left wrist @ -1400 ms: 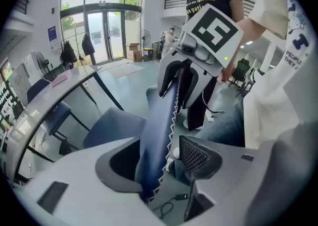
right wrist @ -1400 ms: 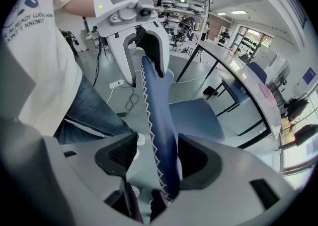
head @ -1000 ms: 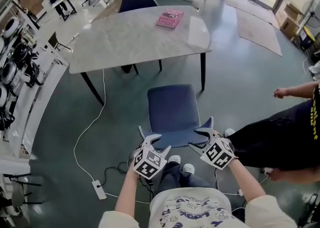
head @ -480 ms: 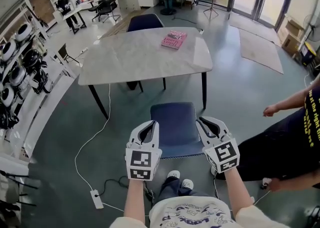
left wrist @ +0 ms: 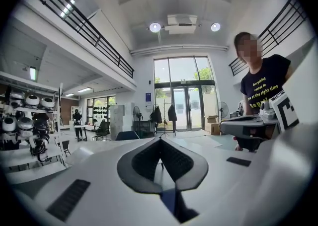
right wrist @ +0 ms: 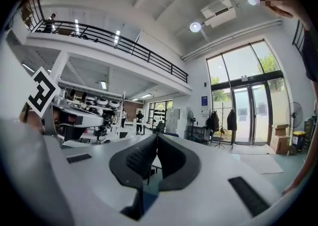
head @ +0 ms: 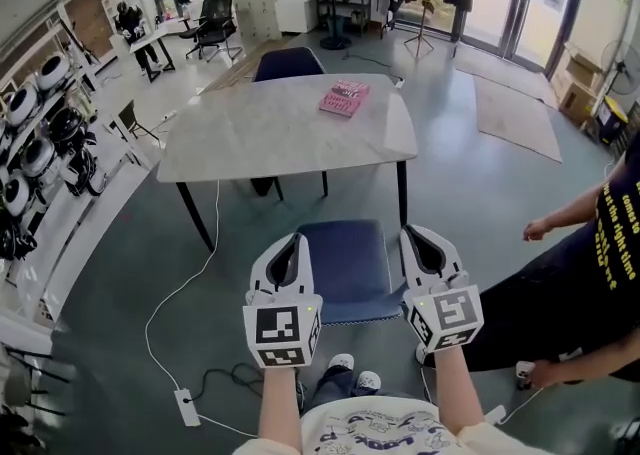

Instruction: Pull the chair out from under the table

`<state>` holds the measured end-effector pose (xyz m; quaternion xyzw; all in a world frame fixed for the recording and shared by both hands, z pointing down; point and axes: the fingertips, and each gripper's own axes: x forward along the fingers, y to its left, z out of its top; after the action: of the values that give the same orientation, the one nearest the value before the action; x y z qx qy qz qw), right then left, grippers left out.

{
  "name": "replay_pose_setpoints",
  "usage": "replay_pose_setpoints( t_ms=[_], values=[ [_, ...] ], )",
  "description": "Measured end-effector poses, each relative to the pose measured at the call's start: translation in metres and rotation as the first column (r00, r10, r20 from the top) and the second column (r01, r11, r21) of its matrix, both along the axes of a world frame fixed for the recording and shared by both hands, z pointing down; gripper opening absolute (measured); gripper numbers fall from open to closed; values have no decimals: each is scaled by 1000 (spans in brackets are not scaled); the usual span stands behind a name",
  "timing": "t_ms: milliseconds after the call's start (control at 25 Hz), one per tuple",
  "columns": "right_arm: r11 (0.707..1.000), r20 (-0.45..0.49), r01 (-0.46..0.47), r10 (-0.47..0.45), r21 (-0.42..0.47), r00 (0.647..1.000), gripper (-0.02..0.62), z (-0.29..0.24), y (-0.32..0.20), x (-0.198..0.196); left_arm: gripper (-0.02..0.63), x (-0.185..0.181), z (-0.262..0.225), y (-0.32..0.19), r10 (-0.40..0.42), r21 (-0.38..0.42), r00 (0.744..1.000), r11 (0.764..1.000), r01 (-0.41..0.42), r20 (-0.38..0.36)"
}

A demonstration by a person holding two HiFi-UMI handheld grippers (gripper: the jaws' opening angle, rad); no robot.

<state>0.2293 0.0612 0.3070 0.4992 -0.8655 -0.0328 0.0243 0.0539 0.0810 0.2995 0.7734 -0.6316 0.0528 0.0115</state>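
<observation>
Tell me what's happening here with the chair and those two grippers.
A person holds the left gripper and right gripper level above the blue chair, both with jaws shut on nothing. The chair stands out from under the marble table, just ahead of the person's feet. A pink book lies on the table; a bystander stands at the right.

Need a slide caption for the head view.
Shut, empty left gripper and right gripper above the blue chair, pulled clear of the table.
</observation>
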Motion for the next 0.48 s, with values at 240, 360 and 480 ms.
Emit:
replay_pose_setpoints(
  t_ms=[240,360,480],
  values=[
    [1000,23,-12,12,23,1000,6,-13,1,10,17,7,-13,4,-18,32,1000,999,18,-10],
    [1000,33,-17,17,25,999,5,-13,4,9,16,4,-12,7,-22,35,1000,999,22,-15],
    [999,37,-21,20,25,999,6,-11,5,4,17,-1,-10,7,-24,34,1000,999,24,-17]
  ],
)
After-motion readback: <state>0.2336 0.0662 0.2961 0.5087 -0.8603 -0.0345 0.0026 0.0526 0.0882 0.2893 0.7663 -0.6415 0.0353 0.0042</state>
